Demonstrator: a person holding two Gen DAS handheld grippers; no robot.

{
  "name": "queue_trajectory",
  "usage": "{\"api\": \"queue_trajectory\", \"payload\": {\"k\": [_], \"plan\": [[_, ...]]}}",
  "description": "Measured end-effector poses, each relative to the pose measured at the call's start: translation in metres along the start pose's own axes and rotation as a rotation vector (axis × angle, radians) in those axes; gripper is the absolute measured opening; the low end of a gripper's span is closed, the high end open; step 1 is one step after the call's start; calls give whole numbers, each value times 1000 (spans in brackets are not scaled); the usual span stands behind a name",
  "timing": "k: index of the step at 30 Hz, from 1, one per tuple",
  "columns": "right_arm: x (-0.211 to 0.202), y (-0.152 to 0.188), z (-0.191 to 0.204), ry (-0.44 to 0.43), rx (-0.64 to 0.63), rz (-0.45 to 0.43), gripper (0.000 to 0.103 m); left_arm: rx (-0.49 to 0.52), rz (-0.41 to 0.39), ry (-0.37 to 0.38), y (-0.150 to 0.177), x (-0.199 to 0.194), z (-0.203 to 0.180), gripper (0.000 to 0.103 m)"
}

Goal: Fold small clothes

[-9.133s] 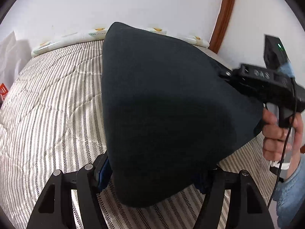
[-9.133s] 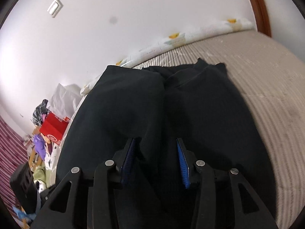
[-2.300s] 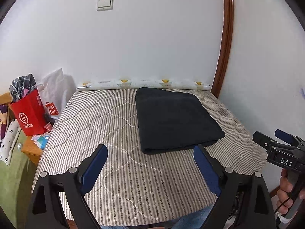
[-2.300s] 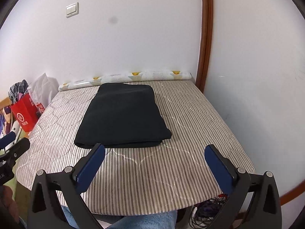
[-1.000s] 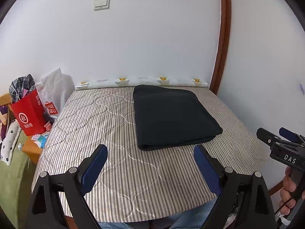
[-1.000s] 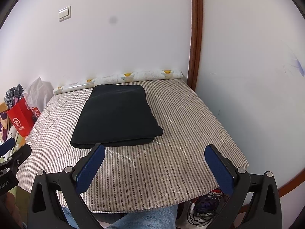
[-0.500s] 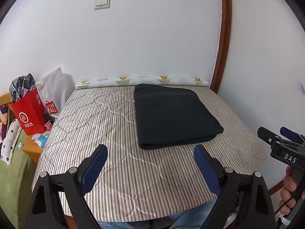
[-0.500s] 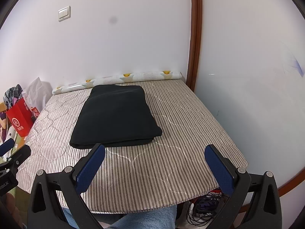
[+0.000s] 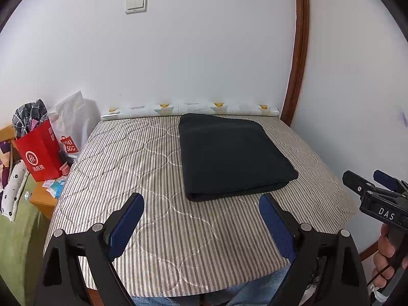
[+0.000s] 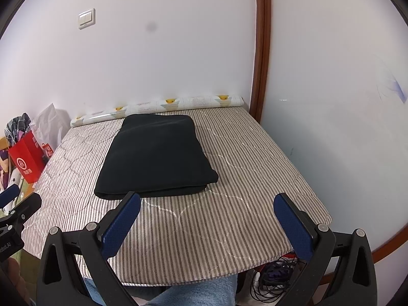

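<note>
A dark folded garment (image 9: 229, 153) lies flat as a neat rectangle on the striped quilted mattress (image 9: 127, 168), toward its far right half; it also shows in the right wrist view (image 10: 156, 153). My left gripper (image 9: 201, 219) is open and empty, held back above the mattress's near edge. My right gripper (image 10: 206, 219) is open and empty too, also near the front edge. The right gripper's body shows at the right of the left wrist view (image 9: 377, 193).
A rolled patterned mat (image 9: 188, 108) lies along the back wall. A red paper bag (image 9: 38, 153), a white bag and clutter stand left of the bed by a wooden stand (image 9: 43, 199). Cables (image 10: 270, 278) lie on the floor at the right. Walls close the back and right.
Long ago both grippers were shut on the dark garment and lifting it. In the last second both stay open and hardly move; the garment lies still.
</note>
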State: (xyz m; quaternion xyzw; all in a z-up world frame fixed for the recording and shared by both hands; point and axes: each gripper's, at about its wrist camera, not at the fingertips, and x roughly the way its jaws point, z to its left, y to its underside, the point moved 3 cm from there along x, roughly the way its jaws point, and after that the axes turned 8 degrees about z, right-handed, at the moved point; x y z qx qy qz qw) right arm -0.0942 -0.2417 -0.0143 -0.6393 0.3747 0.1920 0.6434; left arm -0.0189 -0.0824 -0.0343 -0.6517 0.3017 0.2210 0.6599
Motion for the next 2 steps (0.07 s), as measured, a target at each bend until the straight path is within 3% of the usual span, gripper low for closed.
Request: {"api": "queue_trajectory", "payload": {"k": [2], "plan": [[-1, 0, 0, -1, -1, -2, 102, -2, -1, 1, 0, 0, 2, 91]]}}
